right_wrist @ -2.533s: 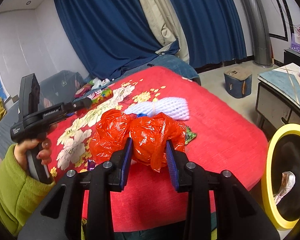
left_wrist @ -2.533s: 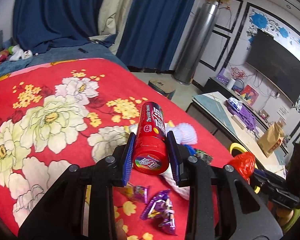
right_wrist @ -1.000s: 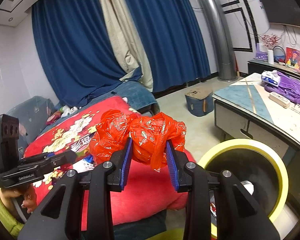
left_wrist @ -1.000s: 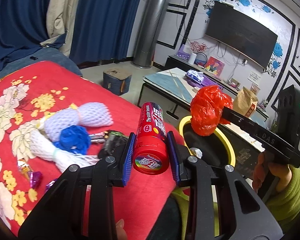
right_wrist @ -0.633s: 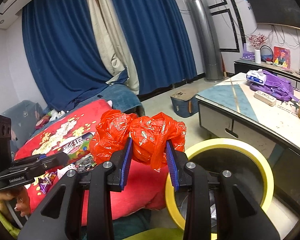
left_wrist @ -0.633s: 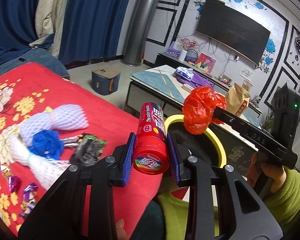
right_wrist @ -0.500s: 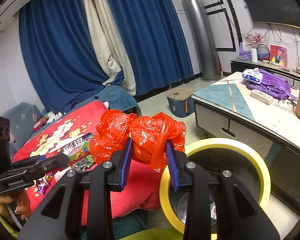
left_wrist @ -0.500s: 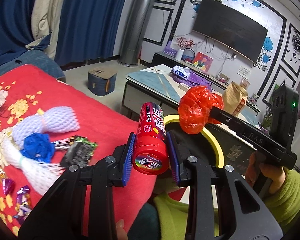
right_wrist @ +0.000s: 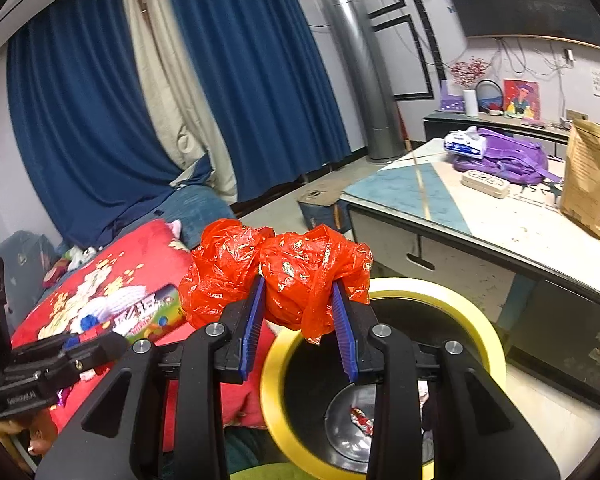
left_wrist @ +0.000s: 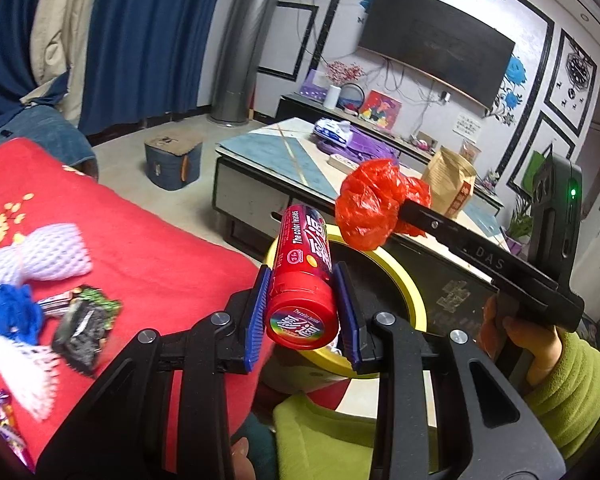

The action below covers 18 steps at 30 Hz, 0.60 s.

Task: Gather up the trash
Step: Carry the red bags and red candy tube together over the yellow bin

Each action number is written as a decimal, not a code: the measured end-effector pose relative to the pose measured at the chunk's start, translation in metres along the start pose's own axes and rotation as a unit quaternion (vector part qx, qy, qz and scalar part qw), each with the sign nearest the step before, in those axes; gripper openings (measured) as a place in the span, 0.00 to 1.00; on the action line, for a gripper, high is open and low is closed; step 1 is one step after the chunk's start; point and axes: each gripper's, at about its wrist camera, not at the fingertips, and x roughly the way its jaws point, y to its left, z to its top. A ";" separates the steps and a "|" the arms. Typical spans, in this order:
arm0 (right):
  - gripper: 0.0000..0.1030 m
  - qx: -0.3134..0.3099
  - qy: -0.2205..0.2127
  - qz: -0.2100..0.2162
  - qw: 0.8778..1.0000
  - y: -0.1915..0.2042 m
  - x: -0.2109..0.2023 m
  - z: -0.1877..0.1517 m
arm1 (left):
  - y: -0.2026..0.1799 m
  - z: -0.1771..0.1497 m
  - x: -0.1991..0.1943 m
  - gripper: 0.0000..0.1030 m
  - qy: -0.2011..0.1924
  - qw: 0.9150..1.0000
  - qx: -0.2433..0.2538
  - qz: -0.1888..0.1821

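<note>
above yellow bin (right_wrist: 476, 316), red bag (right_wrist: 300, 280) between fingers (right_wrist: 342, 320)

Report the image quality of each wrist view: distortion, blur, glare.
Left wrist view: strong fisheye bending, dark corners; the red candy tube in the left gripper is sharp, its label readable. Right wrist view: same barrel warp; the red plastic bag shows small glossy highlights, and the yellow bin rim is smeared at its near left edge.
</note>
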 end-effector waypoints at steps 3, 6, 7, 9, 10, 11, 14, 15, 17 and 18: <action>0.31 0.002 -0.002 -0.015 1.000 -0.009 0.001 0.000 | -0.002 0.001 0.013 0.24 0.011 1.000 0.000 -0.008; 0.31 0.006 -0.001 -0.032 0.999 -0.022 0.004 -0.002 | -0.009 0.000 0.027 0.24 0.019 1.000 0.008 -0.012; 0.31 0.010 0.001 -0.037 0.999 -0.028 0.006 -0.003 | -0.011 0.000 0.032 0.24 0.022 1.000 0.011 -0.015; 0.31 0.017 0.005 -0.045 0.999 -0.038 0.008 -0.004 | -0.016 -0.001 0.040 0.24 0.028 0.999 0.015 -0.018; 0.31 0.021 0.009 -0.049 0.999 -0.041 0.010 -0.005 | -0.019 -0.002 0.045 0.24 0.031 0.999 0.018 -0.021; 0.31 0.025 0.013 -0.054 0.998 -0.046 0.011 -0.008 | -0.019 -0.002 0.048 0.24 0.033 0.999 0.020 -0.023; 0.31 0.033 0.022 -0.064 0.997 -0.056 0.016 -0.011 | -0.026 -0.005 0.058 0.24 0.041 0.998 0.028 -0.027; 0.31 0.035 0.024 -0.069 0.997 -0.059 0.017 -0.012 | -0.027 -0.005 0.061 0.24 0.043 0.998 0.030 -0.028; 0.31 0.040 0.031 -0.076 0.996 -0.065 0.020 -0.014 | -0.030 -0.008 0.067 0.24 0.049 0.998 0.033 -0.031; 0.31 0.042 0.034 -0.082 0.995 -0.067 0.021 -0.016 | -0.031 -0.009 0.070 0.24 0.053 0.997 0.035 -0.032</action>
